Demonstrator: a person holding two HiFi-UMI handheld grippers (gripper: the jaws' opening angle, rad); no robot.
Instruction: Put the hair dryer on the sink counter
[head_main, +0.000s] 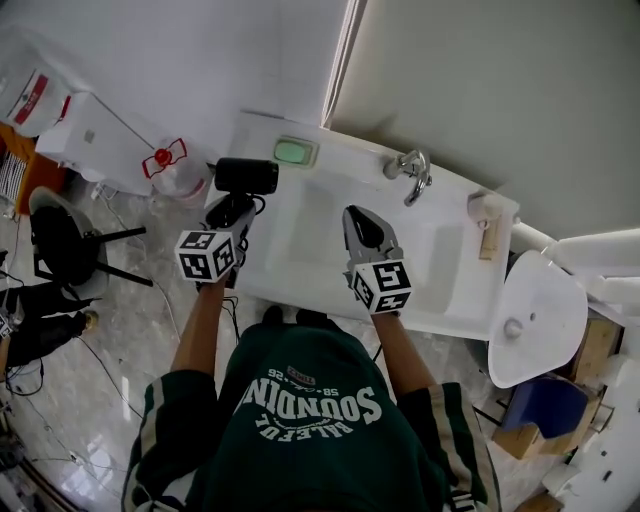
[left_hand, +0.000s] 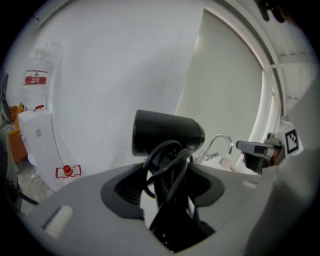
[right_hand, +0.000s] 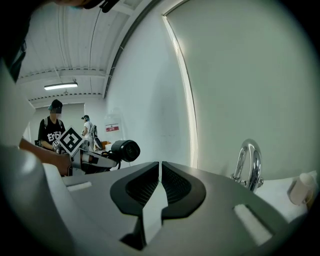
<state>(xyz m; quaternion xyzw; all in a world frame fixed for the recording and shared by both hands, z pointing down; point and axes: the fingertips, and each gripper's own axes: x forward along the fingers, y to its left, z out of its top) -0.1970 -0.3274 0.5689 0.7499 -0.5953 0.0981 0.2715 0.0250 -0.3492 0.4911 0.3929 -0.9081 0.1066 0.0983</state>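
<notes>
A black hair dryer with its cord wound round the handle is held up by my left gripper, just off the left end of the white sink counter. In the left gripper view the hair dryer stands upright between the jaws, barrel on top. My right gripper hovers over the sink basin with its jaws together and nothing in them. In the right gripper view the hair dryer shows to the left.
A chrome tap and a green soap dish sit at the back of the counter. A small bottle is at its right end. A white toilet stands to the right, a black chair to the left.
</notes>
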